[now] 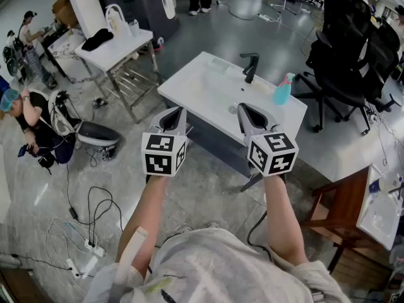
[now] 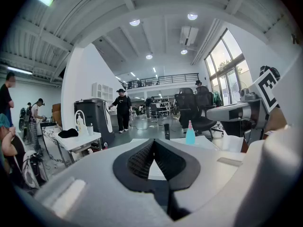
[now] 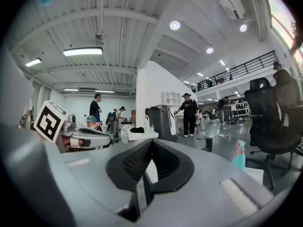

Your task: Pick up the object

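Note:
A blue spray bottle [image 1: 283,90] stands at the right end of a white sink counter [image 1: 196,90], next to a black faucet [image 1: 250,66]. My left gripper [image 1: 178,111] hovers over the counter's front edge, shut with nothing between its jaws. My right gripper [image 1: 242,108] is level with it, a little left of and nearer than the bottle, also shut and empty. In the left gripper view the jaws [image 2: 154,143] meet, with the bottle [image 2: 190,134] ahead to the right. The right gripper view shows closed jaws [image 3: 150,145] and the bottle [image 3: 239,156] at far right.
A white side table [image 1: 117,49] with a black cloth and a pump bottle stands at back left. Black office chairs [image 1: 353,55] are at the right, a wooden table [image 1: 344,207] at lower right. Cables [image 1: 88,232] lie on the floor, and people [image 1: 28,122] are at the left.

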`<action>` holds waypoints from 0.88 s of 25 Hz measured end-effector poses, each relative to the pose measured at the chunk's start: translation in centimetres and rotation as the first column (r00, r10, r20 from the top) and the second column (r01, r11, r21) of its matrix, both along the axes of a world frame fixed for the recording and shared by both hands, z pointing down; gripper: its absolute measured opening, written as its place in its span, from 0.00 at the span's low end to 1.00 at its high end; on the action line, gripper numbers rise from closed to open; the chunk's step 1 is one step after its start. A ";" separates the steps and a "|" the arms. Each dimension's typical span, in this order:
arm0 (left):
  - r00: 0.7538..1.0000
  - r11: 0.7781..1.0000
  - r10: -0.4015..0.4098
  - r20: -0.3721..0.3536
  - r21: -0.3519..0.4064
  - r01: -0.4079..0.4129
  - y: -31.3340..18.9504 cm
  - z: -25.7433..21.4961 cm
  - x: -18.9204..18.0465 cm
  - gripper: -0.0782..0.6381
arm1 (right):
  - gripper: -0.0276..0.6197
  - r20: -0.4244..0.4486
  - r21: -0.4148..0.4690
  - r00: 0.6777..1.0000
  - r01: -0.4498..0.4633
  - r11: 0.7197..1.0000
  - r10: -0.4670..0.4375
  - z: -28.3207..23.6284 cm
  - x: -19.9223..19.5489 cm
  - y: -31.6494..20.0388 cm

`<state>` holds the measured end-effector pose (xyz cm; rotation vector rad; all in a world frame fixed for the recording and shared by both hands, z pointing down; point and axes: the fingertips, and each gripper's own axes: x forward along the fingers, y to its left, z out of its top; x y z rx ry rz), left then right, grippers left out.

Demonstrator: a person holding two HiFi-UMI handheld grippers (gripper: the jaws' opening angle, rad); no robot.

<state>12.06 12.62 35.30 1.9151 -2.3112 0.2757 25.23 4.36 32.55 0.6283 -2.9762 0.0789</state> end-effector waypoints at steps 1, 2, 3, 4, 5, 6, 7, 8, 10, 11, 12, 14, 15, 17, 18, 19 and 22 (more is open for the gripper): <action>1.000 1.000 -0.001 0.001 -0.002 0.001 -0.2 0.1 0.1 0.11 | 0.05 0.002 0.002 1.000 -0.003 1.000 0.003 0.0 0.2 -0.2; 1.000 1.000 -0.002 0.001 -0.003 0.002 -0.3 0.1 0.2 0.11 | 0.05 0.003 0.003 1.000 -0.005 1.000 0.005 0.1 0.4 -0.4; 1.000 1.000 -0.003 0.003 -0.005 0.003 -0.5 0.1 0.3 0.11 | 0.05 0.003 0.003 1.000 -0.007 1.000 0.007 0.1 0.5 -0.5; 1.000 1.000 -0.006 0.004 -0.006 0.006 -0.6 0.1 0.4 0.11 | 0.05 0.002 0.002 1.000 -0.006 1.000 0.006 0.2 0.7 -0.7; 1.000 1.000 -0.008 0.006 -0.007 0.008 -0.8 0.0 0.5 0.11 | 0.05 0.002 -0.001 1.000 -0.005 1.000 0.005 0.2 0.8 -0.8; 1.000 1.000 -0.010 0.007 -0.006 0.010 -0.9 -0.1 0.6 0.11 | 0.05 0.002 -0.003 1.000 -0.002 1.000 0.002 0.2 0.9 -0.9; 1.000 1.000 -0.012 0.008 -0.005 0.012 -1.0 -0.2 0.7 0.11 | 0.05 0.002 -0.004 1.000 0.003 1.000 -0.003 0.2 1.0 -1.0; 1.000 1.000 -0.013 0.009 -0.003 0.013 -1.2 -0.2 0.8 0.11 | 0.05 0.003 -0.004 1.000 0.007 1.000 -0.007 0.3 1.1 -1.0; 1.000 1.000 -0.013 0.008 -0.002 0.013 -1.5 -0.2 1.0 0.11 | 0.05 0.004 -0.004 1.000 0.015 1.000 -0.015 0.4 1.1 -1.2; 1.000 1.000 -0.012 0.009 -0.004 0.012 -1.6 -0.1 1.1 0.11 | 0.05 0.006 -0.004 1.000 0.017 1.000 -0.017 0.5 1.1 -1.3; 1.000 1.000 -0.013 0.009 -0.006 0.013 -1.7 0.0 1.1 0.11 | 0.05 0.007 -0.003 1.000 0.018 1.000 -0.018 0.5 1.0 -1.4; 1.000 1.000 -0.019 0.009 -0.009 0.019 -1.9 0.3 1.0 0.11 | 0.05 0.009 -0.001 1.000 0.020 1.000 -0.020 0.6 1.0 -1.7; 1.000 1.000 -0.022 0.010 -0.009 0.022 -2.0 0.3 0.9 0.11 | 0.07 0.009 -0.001 1.000 0.021 1.000 -0.021 0.6 0.9 -1.9; 1.000 1.000 -0.027 0.011 -0.009 0.027 -2.4 0.4 0.6 0.11 | 0.10 0.009 -0.001 1.000 0.024 1.000 -0.024 0.8 0.8 -2.3; 1.000 1.000 -0.028 0.011 -0.009 0.028 -2.6 0.5 0.4 0.11 | 0.11 0.007 -0.002 1.000 0.025 1.000 -0.025 0.9 0.7 -2.5; 1.000 1.000 -0.029 0.009 -0.010 0.029 -2.7 0.5 0.3 0.11 | 0.12 0.003 -0.003 1.000 0.026 1.000 -0.025 1.0 0.6 -2.7; 1.000 0.999 -0.031 0.003 -0.014 0.031 -3.3 1.0 -0.2 0.11 | 0.14 -0.006 -0.008 1.000 0.027 1.000 -0.027 1.5 0.2 -3.3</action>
